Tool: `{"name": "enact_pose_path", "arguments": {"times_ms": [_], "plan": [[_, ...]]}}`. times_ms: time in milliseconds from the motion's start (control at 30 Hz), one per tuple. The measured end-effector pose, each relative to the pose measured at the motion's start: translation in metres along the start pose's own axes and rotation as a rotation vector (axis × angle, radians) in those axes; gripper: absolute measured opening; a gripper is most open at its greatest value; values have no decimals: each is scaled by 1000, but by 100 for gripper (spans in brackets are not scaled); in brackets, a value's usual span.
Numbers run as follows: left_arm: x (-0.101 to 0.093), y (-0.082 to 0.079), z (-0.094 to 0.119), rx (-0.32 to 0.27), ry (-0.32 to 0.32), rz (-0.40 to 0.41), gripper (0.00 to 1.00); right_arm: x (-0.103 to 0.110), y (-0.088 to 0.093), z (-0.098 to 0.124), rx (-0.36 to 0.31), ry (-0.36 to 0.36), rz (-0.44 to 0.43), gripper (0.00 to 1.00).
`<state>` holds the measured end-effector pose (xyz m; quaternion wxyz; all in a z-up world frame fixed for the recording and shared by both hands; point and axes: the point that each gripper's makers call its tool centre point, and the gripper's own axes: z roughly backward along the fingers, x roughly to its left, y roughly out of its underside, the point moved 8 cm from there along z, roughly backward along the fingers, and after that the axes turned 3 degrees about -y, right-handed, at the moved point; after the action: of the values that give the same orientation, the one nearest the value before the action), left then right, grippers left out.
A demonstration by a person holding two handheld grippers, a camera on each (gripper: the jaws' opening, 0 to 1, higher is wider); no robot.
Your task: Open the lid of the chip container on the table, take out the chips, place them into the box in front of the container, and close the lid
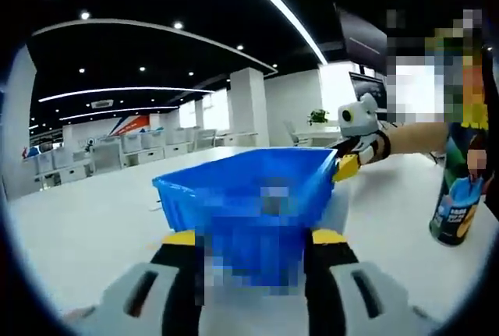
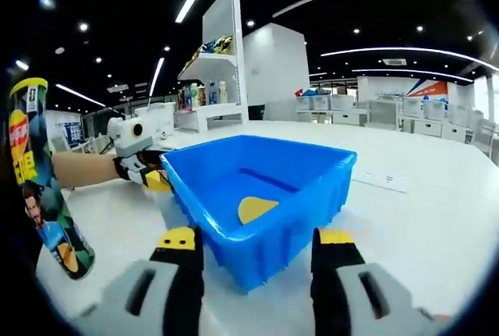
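A blue plastic box (image 1: 249, 196) sits on the white table (image 1: 86, 227), one near corner between the spread jaws of my left gripper (image 1: 254, 236). My right gripper (image 1: 348, 166) reaches in from the right, its yellow tip at the box's far corner. In the right gripper view the box (image 2: 312, 188) holds one yellow chip (image 2: 253, 208). My right gripper (image 2: 256, 238) straddles another corner, and the left gripper (image 2: 148, 174) touches the rim on the left. The chip can (image 2: 43, 188) stands upright beside the box, also seen as the can (image 1: 456, 199).
A shelf unit (image 2: 207, 90) with bottles and packets stands behind the table next to a white pillar (image 2: 273, 63). A flat white strip (image 2: 382, 180) lies on the table (image 2: 437, 219) right of the box. Desks with white bins (image 1: 148, 145) line the back.
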<state>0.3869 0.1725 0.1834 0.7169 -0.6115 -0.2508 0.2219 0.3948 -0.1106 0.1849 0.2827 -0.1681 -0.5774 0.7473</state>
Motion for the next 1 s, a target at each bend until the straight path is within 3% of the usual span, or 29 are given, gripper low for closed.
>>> {"name": "enact_pose_path", "arguments": {"times_ms": [100,167,200,333,500,667,1000], "plan": [[0,-1,3,24,-27,-8,44,2,3,2,30,0,34,42],[0,-2,6,31,-42,-13,37,-3,3,4,48,56,74,35],[-1,-2,6,30,-46,-10,37,3,4,3,49,26,74,35],[-3,-2,8,30,-49,-1,37,6,3,3,54,27,95,34],[-12,-5,11,37,-65,-27,37,18,0,6,53,66,180,31],[-17,-13,16,-4,-69,-28,37,13,-3,6,15,64,145,30],[-9,-22,11,-30,-75,-75,37,7,-14,8,-19,80,192,30]]}}
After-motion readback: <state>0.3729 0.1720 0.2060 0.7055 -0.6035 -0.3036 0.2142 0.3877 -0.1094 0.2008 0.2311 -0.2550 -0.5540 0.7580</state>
